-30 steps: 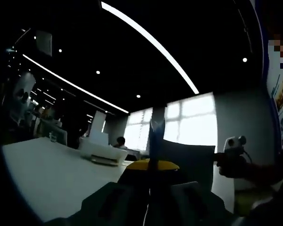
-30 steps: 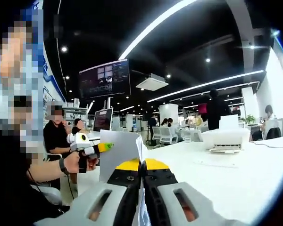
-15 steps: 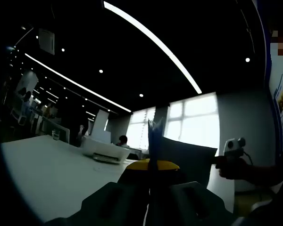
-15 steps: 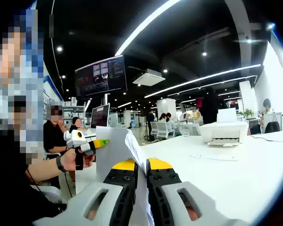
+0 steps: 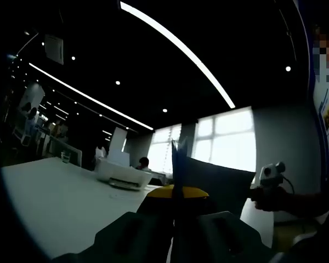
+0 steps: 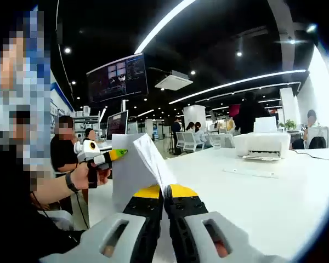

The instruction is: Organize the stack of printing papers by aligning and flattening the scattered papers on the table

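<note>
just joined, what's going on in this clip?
A person holds a handheld tool in each hand and has a stack of printing papers lifted upright above a white table. The right tool is shut on one edge of the stack, the left tool on the opposite edge; the near corner of the sheets curls over. A white printer sits further back on the table. The papers are off the table, not yet laid flat.

The lower edge of the paper stack point(image 6: 132, 172) is hidden behind the right gripper point(image 6: 164, 193) beside the table point(image 6: 274, 197); in the dim left gripper view the stack point(image 5: 211, 178) seems clamped edge-on, its sheets indistinguishable.
</note>
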Demonstrator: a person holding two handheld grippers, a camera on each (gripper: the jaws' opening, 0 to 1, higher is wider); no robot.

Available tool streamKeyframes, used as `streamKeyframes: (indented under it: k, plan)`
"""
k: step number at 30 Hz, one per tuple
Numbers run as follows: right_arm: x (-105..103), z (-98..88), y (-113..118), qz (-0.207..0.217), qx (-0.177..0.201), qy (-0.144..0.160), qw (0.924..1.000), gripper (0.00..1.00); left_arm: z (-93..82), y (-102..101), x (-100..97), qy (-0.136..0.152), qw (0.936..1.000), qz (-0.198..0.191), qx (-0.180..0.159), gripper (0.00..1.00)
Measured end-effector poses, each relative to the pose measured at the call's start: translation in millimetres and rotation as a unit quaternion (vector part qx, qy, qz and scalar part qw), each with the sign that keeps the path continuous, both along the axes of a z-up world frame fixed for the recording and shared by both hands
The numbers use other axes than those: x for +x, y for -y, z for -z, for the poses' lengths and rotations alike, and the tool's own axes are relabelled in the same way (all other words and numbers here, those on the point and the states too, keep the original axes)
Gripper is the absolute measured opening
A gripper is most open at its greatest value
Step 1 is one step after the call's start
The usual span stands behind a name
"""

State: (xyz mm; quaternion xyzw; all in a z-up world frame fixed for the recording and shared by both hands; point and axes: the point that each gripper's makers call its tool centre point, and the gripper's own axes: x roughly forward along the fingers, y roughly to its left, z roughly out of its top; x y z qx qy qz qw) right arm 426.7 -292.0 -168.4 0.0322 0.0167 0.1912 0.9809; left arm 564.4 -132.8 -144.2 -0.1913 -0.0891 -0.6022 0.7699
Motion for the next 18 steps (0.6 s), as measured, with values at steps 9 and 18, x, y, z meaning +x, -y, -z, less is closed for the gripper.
streamKeyframes:
  k: [9, 18]
  plan:
    - [-2.6, -11.3, -2.1, 0.006, -0.011, 0.011, 0.9999, 0.0, -6.5, 0.6, -0.4, 0.016, 0.9998, -0.012, 0.009, 0.06]
    - [0.9, -10.2, 3.9, 0.011, 0.021, 0.008, 0.9997, 0.0, 2.1, 4.5, 1.4, 0.009, 0.9999, -0.009, 0.005, 0.06]
